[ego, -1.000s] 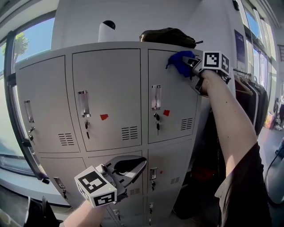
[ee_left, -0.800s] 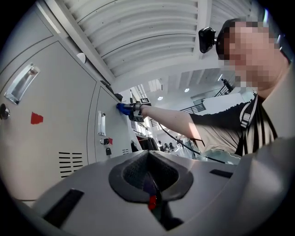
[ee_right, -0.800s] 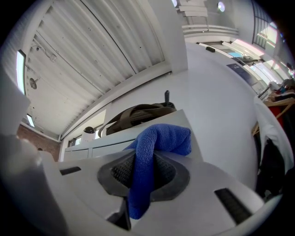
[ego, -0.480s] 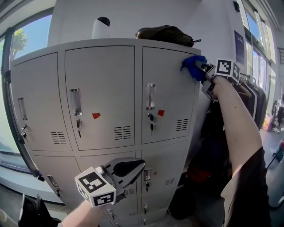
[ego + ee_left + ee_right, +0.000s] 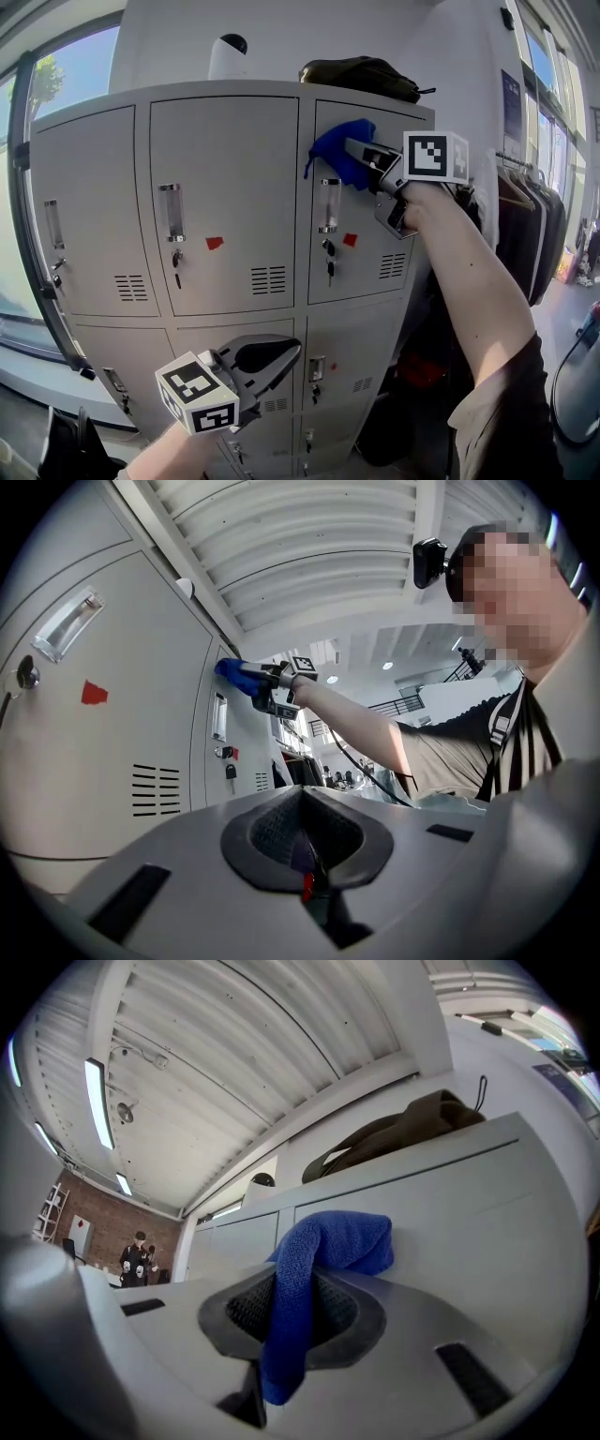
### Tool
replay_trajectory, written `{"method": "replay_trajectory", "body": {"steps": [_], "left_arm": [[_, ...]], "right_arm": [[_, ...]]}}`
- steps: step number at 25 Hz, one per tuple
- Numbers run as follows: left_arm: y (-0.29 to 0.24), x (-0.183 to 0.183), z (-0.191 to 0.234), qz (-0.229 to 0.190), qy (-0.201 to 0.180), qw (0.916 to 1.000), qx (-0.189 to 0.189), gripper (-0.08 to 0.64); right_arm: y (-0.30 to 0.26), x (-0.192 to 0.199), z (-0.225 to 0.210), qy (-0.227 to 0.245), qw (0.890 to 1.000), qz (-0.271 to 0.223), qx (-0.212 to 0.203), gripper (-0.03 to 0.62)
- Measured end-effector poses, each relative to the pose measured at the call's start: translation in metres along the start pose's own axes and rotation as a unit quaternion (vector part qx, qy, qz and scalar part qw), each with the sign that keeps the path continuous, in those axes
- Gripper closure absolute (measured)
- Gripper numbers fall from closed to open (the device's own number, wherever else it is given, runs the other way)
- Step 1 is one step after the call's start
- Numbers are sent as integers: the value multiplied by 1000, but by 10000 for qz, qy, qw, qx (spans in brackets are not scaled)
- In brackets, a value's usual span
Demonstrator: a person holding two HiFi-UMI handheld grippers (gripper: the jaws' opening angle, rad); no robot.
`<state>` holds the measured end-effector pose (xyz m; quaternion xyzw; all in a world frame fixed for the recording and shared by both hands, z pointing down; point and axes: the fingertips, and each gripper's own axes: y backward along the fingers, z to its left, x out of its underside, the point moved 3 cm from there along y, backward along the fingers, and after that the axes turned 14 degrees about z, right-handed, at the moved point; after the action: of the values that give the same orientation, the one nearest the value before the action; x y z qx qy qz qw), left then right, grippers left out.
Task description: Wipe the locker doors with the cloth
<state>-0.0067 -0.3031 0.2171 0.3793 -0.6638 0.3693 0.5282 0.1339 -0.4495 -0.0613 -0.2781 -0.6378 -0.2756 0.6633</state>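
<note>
A grey bank of lockers (image 5: 225, 225) fills the head view. My right gripper (image 5: 361, 155) is shut on a blue cloth (image 5: 336, 152), pressed against the upper left part of the top right locker door (image 5: 375, 216), just above its handle (image 5: 328, 204). The right gripper view shows the cloth (image 5: 314, 1269) bunched between the jaws against the door. My left gripper (image 5: 281, 354) hangs low in front of the lower lockers, shut with nothing in it (image 5: 305, 855). From the left gripper view the cloth (image 5: 236, 674) is small and far.
A dark bag (image 5: 361, 77) and a white rounded device (image 5: 227, 56) sit on top of the lockers. Keys hang in the locks (image 5: 329, 258). Clothes hang on a rack (image 5: 525, 216) at the right. A large window (image 5: 37, 103) is at the left.
My right gripper has swept the cloth leftward and slightly down across the top right door, from its upper right corner to above the handle. The left gripper has stayed put.
</note>
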Motion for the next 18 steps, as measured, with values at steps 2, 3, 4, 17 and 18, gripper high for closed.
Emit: {"method": "replay_trajectory", "body": {"steps": [2,3,4,17,18], "left_arm": [[3,1,1,19,0,10000,9,552],[5,1,2,20,-7,10000,-1,552],[7,1,3,17,-17,10000,-13,552],[-3,-1,-7,211,-121,9997,61,552],[-5,-2,-9,224,-143,9996,62,552]], "right_arm": [[-17,5,10,-8,10000,60,-56,535],[-24,6,13,-10,10000,49,-77,535],[-29,6,13,-4,9999,13,-106,535],[23,9,-66,-527,9978,-348,213,535],[30,10,-77,-579,9972,-372,281,535]]}}
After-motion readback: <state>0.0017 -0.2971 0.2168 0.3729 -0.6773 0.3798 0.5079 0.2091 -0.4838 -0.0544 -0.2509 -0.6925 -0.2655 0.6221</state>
